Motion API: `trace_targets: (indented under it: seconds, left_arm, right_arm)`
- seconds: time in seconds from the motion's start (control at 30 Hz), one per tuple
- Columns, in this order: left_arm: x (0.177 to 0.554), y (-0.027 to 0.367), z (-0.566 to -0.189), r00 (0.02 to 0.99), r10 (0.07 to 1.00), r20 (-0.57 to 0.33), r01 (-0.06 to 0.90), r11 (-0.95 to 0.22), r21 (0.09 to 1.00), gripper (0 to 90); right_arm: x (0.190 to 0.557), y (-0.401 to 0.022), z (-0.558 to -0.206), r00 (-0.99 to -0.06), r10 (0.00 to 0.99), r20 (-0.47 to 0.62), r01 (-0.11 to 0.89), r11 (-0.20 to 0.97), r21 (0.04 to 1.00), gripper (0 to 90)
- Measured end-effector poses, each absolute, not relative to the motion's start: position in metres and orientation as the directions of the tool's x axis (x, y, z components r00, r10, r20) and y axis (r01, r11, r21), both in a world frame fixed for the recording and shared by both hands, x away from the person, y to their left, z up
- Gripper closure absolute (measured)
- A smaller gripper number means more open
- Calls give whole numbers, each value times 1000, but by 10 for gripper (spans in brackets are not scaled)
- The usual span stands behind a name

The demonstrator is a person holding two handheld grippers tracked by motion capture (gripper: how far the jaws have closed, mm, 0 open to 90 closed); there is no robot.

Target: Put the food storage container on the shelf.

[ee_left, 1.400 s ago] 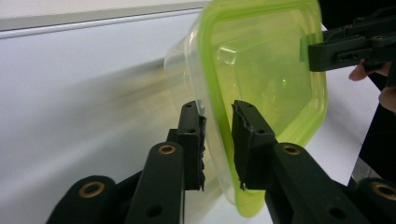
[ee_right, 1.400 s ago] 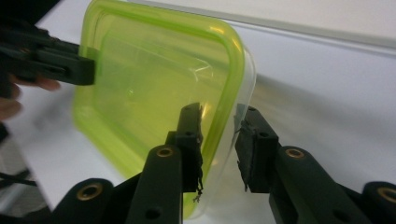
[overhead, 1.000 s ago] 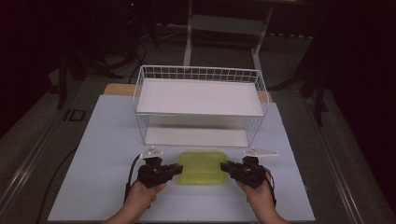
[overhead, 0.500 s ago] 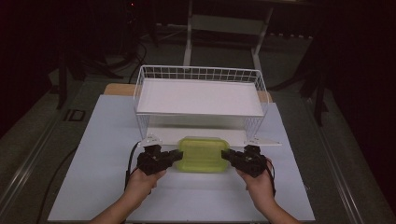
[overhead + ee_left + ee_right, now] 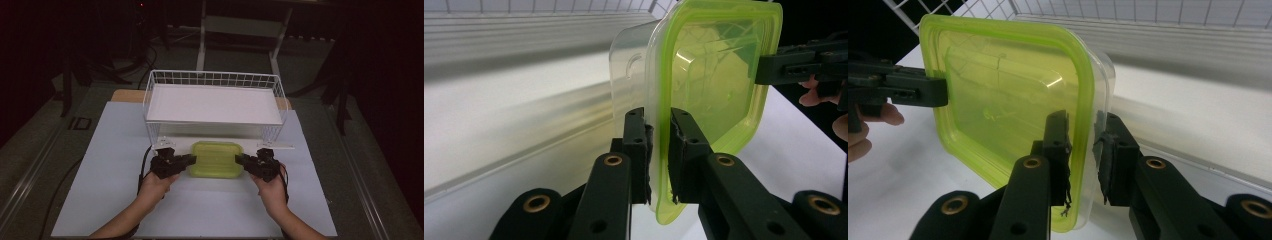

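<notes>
We hold a green-lidded container (image 5: 216,159) just before the wire basket (image 5: 212,80), left gripper (image 5: 186,160) and right gripper (image 5: 242,160) jaws pinching its rims

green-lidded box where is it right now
In the high view the green-lidded box sits mid-table, just in front of the wire basket, gripped at its left edge by the left claw and at its right edge by the right claw.
</notes>
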State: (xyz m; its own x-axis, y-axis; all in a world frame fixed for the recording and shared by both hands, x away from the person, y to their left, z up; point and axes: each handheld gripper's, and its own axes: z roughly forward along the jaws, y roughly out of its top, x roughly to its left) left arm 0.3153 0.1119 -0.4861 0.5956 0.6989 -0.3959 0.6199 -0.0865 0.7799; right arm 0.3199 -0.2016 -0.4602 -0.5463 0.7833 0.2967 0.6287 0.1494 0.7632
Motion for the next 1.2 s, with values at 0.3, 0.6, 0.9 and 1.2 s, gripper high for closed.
trace_targets:
  seconds: [0.3,0.6,0.9,1.2]
  left_arm:
    - [333,111,-498,580,727,-368,621,-102,777,801]
    - [350,112,-503,555,739,-381,640,-86,764,798]
    - [354,109,-508,563,738,-372,631,-93,770,795]
    - [360,110,-509,570,737,-362,608,-83,789,767]
  right_arm:
    - [336,-197,-474,-528,800,285,633,147,760,760]
    - [350,-192,-476,-530,808,255,608,152,780,763]
    - [360,-193,-490,-508,818,270,629,138,765,748]
    - [366,-191,-490,-504,830,240,598,135,790,725]
